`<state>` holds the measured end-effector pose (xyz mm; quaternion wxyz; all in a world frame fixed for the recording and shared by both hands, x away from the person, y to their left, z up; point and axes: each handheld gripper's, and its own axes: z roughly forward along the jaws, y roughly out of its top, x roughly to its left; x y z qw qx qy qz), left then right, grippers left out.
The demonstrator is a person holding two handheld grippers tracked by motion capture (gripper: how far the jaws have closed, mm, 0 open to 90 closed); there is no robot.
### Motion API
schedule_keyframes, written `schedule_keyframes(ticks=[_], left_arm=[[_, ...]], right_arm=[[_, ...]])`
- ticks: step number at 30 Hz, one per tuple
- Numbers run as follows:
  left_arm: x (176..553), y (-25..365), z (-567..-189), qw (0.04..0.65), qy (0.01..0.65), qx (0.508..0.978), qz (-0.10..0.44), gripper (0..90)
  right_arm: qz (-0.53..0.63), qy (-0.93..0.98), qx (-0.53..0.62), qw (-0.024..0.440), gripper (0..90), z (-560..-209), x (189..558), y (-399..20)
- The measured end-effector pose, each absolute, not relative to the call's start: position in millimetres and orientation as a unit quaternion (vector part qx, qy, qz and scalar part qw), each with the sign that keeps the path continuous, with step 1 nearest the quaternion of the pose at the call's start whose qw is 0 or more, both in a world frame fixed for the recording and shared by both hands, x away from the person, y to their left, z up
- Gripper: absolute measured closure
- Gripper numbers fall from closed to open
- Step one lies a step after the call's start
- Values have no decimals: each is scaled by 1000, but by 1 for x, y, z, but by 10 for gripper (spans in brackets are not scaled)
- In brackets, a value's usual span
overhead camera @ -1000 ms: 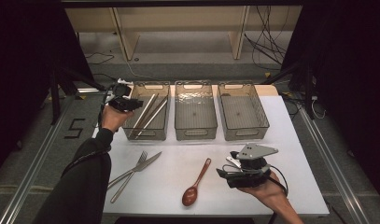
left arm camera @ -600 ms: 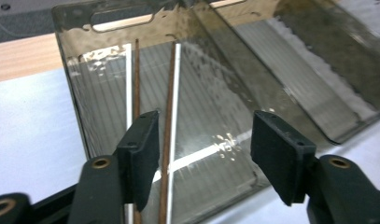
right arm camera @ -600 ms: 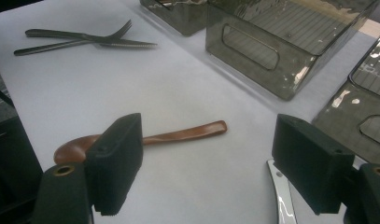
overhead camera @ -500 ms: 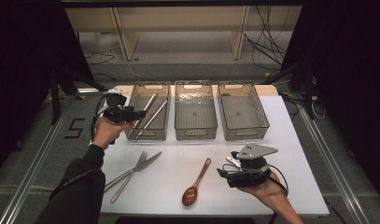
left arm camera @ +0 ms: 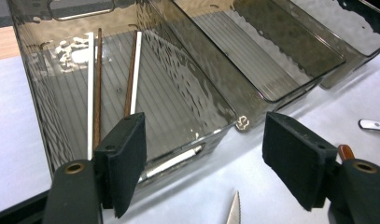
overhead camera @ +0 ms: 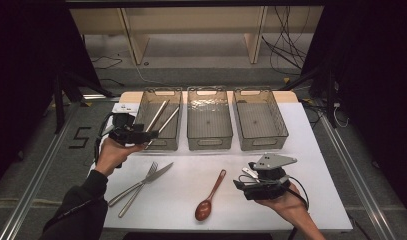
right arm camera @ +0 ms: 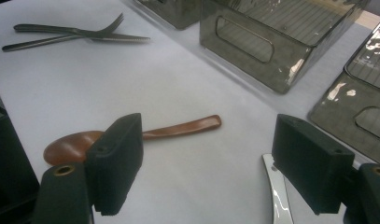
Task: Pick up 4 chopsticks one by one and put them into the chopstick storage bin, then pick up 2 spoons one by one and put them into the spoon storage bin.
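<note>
the left gripper (overhead camera: pixel 141 134) hovers at the near left corner of the first of three clear bins (overhead camera: pixel 158 120); its jaws have just been opening and stand wide with nothing between them. two chopsticks (overhead camera: pixel 161 119) lie in that bin. on the table (overhead camera: pixel 316 165): one fork (overhead camera: pixel 133 186), one knife (overhead camera: pixel 146 187), one brown spoon (overhead camera: pixel 209 197). the right gripper (overhead camera: pixel 241 184) is wide open, empty, near the spoon.

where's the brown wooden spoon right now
In the high view the brown wooden spoon lies on the white table, front centre, between the crossed metal fork and knife and the right gripper.
</note>
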<state>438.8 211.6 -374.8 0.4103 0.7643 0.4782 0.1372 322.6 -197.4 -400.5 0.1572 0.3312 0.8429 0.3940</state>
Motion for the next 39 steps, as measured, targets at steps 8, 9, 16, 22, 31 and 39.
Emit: schedule_keyframes(ticks=[8, 9, 16, 22, 31, 39], left_arm=[[415, 208, -377, 428, 462, 766, 130, 262], [413, 208, -377, 431, 459, 766, 128, 258], [392, 204, -381, 456, 443, 762, 127, 242], [381, 201, -390, 458, 428, 771, 112, 219], [364, 201, -397, 461, 422, 773, 114, 210], [354, 200, -399, 462, 408, 779, 117, 200]], right_arm=[[388, 840, 344, 158, 259, -403, 328, -203], [387, 840, 346, 157, 259, -403, 328, -204], [382, 835, 362, 160, 260, -405, 332, -211], [371, 832, 380, 159, 260, -407, 338, -219], [349, 836, 395, 150, 260, -414, 348, -226], [341, 839, 397, 148, 260, -417, 350, -227]])
